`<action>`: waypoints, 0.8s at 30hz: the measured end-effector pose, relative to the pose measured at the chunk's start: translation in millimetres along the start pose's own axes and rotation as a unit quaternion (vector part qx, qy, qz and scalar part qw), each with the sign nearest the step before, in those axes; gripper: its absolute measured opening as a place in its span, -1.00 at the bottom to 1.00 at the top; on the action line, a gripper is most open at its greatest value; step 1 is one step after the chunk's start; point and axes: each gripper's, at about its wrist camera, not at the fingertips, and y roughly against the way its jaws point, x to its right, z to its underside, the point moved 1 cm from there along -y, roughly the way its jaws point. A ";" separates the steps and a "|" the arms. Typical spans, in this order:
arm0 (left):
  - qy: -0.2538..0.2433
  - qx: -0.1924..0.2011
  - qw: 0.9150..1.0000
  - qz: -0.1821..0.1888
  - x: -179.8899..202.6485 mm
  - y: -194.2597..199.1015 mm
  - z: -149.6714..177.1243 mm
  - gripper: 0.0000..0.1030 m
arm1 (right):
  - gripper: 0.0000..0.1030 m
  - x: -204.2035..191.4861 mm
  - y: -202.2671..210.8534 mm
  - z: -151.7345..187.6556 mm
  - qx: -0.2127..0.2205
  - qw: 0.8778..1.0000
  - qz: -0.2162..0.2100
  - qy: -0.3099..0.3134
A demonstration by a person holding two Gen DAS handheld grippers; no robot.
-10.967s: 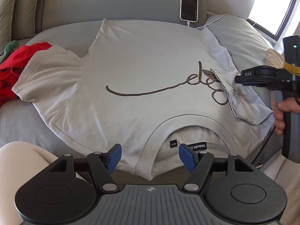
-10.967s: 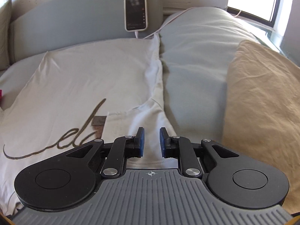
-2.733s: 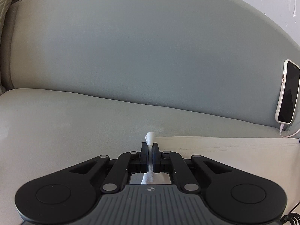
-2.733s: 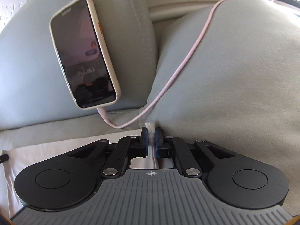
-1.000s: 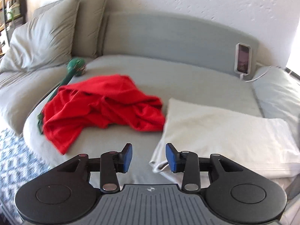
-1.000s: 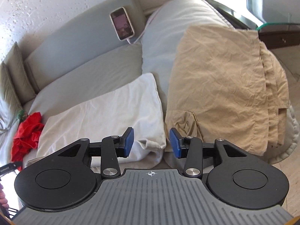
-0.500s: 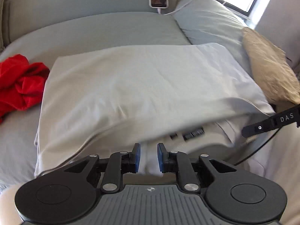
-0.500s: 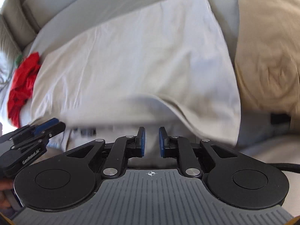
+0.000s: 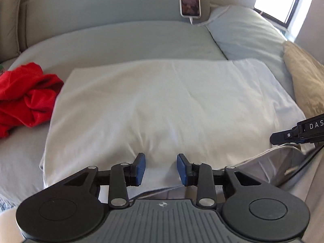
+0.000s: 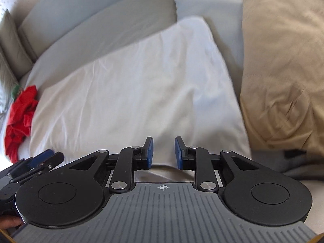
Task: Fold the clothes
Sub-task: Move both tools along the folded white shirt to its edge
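The cream t-shirt (image 9: 162, 105) lies folded in half as a wide rectangle on the grey bed; it also shows in the right wrist view (image 10: 131, 93). My left gripper (image 9: 161, 169) is open and empty just above the shirt's near edge. My right gripper (image 10: 163, 154) is open and empty over the near right part of the shirt. The right gripper's tip shows at the right edge of the left wrist view (image 9: 283, 136). The left gripper shows at the lower left of the right wrist view (image 10: 38, 160).
A crumpled red garment (image 9: 24, 97) lies left of the shirt, also in the right wrist view (image 10: 20, 117). A tan cloth (image 10: 283, 60) lies to the right. A charging phone (image 9: 190, 0) leans on the headboard. A grey pillow (image 9: 243, 32) sits at back right.
Both grippers have opened wider and released the shirt's near edge. The folded shirt has settled flat on the bed.
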 end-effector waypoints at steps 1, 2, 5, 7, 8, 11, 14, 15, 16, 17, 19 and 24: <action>-0.017 -0.009 1.000 0.009 4.4 7.8 9.0 -0.38 | -0.53 1.0 1.2 11.3 -0.014 1.000 -0.005 0.005; -0.021 -0.013 1.000 0.018 5.4 15.8 17.5 -0.37 | -0.51 2.2 6.0 24.9 -0.025 1.000 -0.009 0.013; -0.008 -0.012 0.999 0.042 0.8 37.7 38.3 -0.30 | -0.48 10.2 24.6 53.7 -0.039 0.999 -0.025 0.022; 0.016 0.008 0.999 0.043 -5.7 44.2 39.6 -0.29 | -0.40 13.8 34.9 60.4 -0.022 0.999 -0.028 0.022; 0.029 0.023 0.998 0.042 -7.9 44.6 35.7 -0.27 | -0.33 14.0 39.2 58.4 -0.002 0.999 -0.028 0.020; 0.052 0.063 0.997 0.017 -6.8 40.7 17.5 -0.22 | -0.15 8.7 45.1 44.0 0.069 0.997 -0.021 0.012; 0.058 0.083 0.995 -0.014 -4.5 33.8 -3.2 -0.14 | -0.16 -1.9 41.4 20.5 0.103 0.995 -0.016 0.007; 0.061 0.083 0.994 -0.032 -5.5 32.0 -9.5 -0.12 | -0.16 -3.5 42.6 14.1 0.111 0.994 -0.017 0.002; 0.068 0.080 0.993 -0.045 -7.9 30.8 -14.6 -0.12 | -0.16 -3.3 46.2 8.2 0.117 0.993 -0.022 -0.006; 0.078 0.075 0.993 -0.056 -11.0 30.0 -18.9 -0.11 | -0.16 -2.3 51.2 2.2 0.123 0.992 -0.029 -0.016; 0.092 0.074 0.992 -0.055 -18.7 28.6 -25.4 -0.07 | -0.04 -0.1 61.3 -9.7 0.135 0.989 -0.044 -0.035; 0.105 0.093 0.989 -0.048 -31.1 13.4 -45.6 -0.03 | -0.03 0.8 67.4 -38.9 0.198 0.980 0.001 -0.014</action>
